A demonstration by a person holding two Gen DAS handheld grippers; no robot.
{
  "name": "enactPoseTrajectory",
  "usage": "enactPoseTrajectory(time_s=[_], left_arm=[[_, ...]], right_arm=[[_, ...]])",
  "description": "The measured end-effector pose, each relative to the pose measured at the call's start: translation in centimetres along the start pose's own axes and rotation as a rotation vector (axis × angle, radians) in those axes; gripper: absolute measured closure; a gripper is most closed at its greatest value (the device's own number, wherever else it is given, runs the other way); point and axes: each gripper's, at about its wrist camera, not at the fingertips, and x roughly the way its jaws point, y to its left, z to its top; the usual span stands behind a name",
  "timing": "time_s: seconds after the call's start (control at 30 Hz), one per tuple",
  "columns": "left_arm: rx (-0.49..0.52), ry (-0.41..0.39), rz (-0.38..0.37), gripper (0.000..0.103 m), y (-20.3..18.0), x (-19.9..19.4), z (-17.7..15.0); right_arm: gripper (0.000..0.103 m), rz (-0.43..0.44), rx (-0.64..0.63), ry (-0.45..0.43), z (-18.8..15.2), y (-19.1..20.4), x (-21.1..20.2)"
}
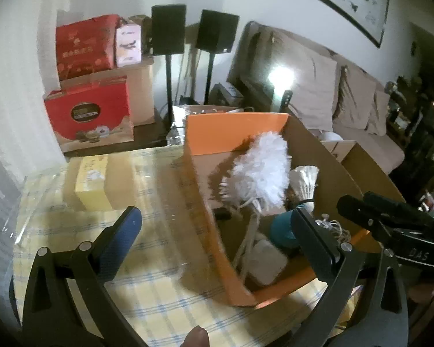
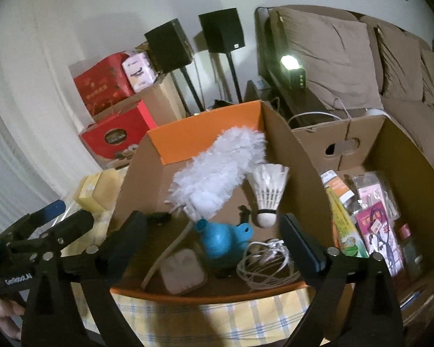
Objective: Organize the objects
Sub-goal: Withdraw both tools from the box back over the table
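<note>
An orange cardboard box (image 2: 205,133) stands on the yellow checked tablecloth (image 1: 147,289). Inside it lie a white fluffy duster (image 2: 217,170), a white shuttlecock (image 2: 270,190), a blue rubber bulb (image 2: 220,240), a coiled white cable (image 2: 263,263) and a white square charger (image 2: 183,270). The box (image 1: 208,231) and the duster (image 1: 260,170) also show in the left wrist view. My left gripper (image 1: 217,237) is open and empty, straddling the box's left wall. My right gripper (image 2: 214,240) is open and empty at the box's near edge.
A second brown box (image 2: 405,150) to the right holds packets and a small bottle. A yellow tissue box (image 1: 91,182) lies on the table at left. Red gift boxes (image 1: 86,115), speakers on stands (image 1: 167,29) and a sofa (image 1: 347,98) stand behind.
</note>
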Motion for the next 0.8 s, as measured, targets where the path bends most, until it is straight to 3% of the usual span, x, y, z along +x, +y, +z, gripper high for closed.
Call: enactPoseTrajectory(time_s=[0.27, 0.8], left_arm=[[-0.007, -0.006, 0.027, 0.000, 2.3, -1.7, -0.9], [-0.091, -0.016, 0.072, 0.000, 9.0, -4.6, -2.5]], right_arm=[[0.004, -0.008, -0.083, -0.004, -0.2, 3.1, -0.1], [0.004, 0.068, -0.179, 0.019, -1.0, 9.5, 0.9]])
